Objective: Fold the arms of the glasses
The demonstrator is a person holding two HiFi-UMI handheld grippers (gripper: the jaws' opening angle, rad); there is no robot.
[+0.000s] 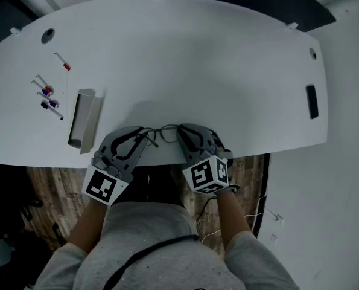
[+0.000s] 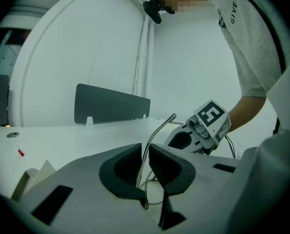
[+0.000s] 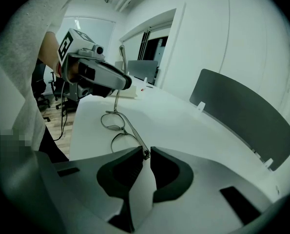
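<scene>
Thin metal-framed glasses (image 1: 162, 132) lie lenses-down at the white table's (image 1: 197, 71) front edge, between my two grippers. My left gripper (image 1: 145, 135) has one arm of the glasses (image 2: 157, 134) passing up between its jaws; a slim gap shows beside the arm, so the pads do not press on it. That arm stands upright (image 3: 118, 74), its tip curving above the jaws. My right gripper (image 1: 180, 132) is shut on the frame's other corner, at the hinge (image 3: 145, 152). Both lenses (image 3: 116, 123) rest on the table ahead of the right gripper (image 3: 147, 154).
A grey open case (image 1: 84, 118) lies left of the grippers, with several pens (image 1: 46, 92) and a red-tipped marker (image 1: 62, 61) beyond it. A dark flat object (image 1: 312, 101) sits far right. A grey divider panel (image 3: 242, 111) lines the table's far edge.
</scene>
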